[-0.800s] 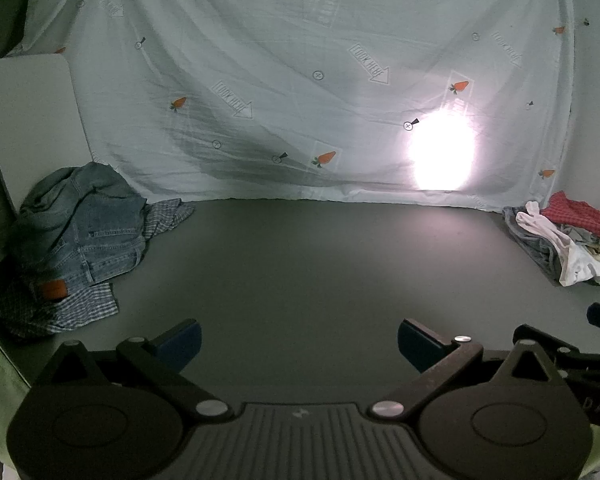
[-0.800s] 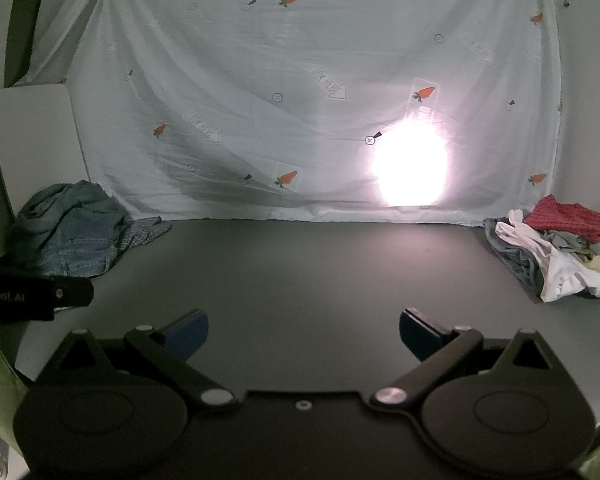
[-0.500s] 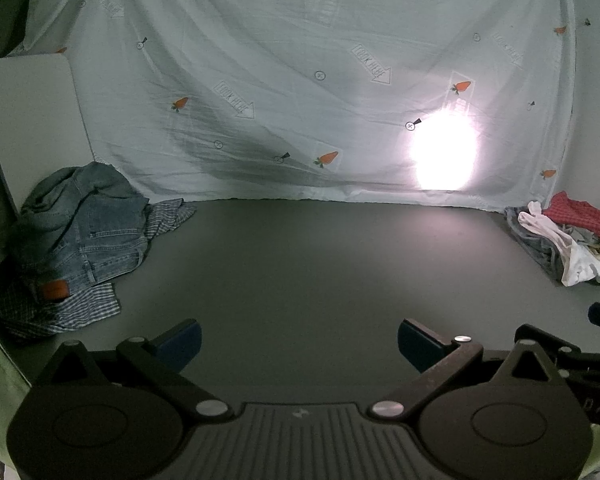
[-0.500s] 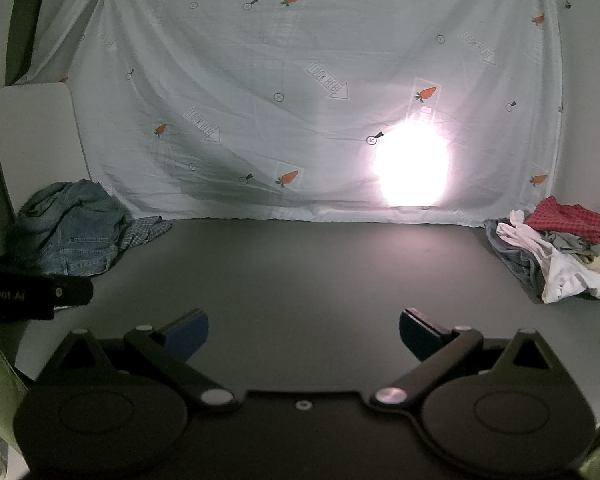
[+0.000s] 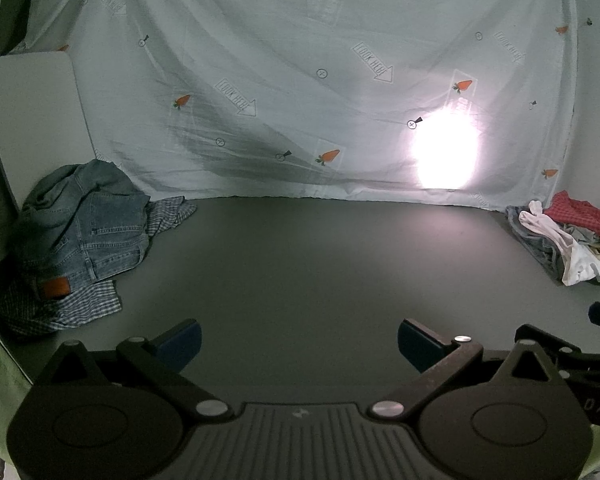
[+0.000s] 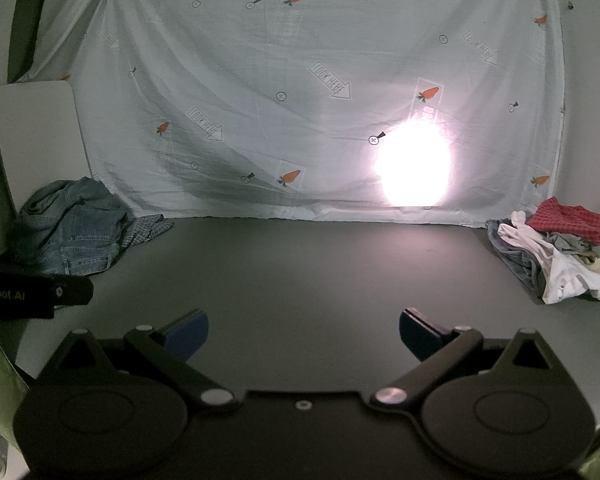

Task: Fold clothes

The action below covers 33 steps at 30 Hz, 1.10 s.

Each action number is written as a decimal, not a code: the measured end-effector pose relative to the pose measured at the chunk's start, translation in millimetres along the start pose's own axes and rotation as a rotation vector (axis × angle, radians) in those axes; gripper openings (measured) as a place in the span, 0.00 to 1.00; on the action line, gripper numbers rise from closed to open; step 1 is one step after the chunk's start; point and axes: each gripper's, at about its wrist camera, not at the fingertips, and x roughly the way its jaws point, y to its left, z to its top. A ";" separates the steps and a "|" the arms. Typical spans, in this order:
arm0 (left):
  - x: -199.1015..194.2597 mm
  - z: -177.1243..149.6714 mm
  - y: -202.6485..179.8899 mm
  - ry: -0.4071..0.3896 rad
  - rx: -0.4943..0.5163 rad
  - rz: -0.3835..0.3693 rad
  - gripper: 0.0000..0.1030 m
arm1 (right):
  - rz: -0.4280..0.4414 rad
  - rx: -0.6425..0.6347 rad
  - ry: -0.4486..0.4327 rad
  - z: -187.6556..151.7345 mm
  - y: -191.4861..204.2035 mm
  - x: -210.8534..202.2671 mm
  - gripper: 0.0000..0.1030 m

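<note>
1. Both grippers sit side by side at the near edge of the table (image 5: 300, 280), aimed across it. The left gripper (image 5: 299, 340) is spread wide with nothing between its blue pads, and so is the right gripper (image 6: 303, 334). Neither is touching any cloth.
2. The clothes are in two piles at the far corners: jeans (image 5: 88, 232) on a checked shirt (image 5: 60, 312) at far left, and a jumble of white, grey and red garments (image 6: 556, 256) at far right. The middle is bare, I'd guess left free as the folding spot.
3. Looks like nothing's been picked yet, so folding hasn't started.
4. Left view shows the jeans' brown patch and the checked shirt spreading out underneath; the right view only catches a corner of that shirt. The right view gives the better look at the mixed pile, plus the left tool's side poking in.
5. Carrot-print sheet (image 6: 300, 80) hangs behind, with a bright glare spot.
</note>
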 end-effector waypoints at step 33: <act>2.8 0.1 -1.3 0.002 0.001 0.010 1.00 | 0.005 -0.001 -0.003 -0.1 -4.9 4.4 1.00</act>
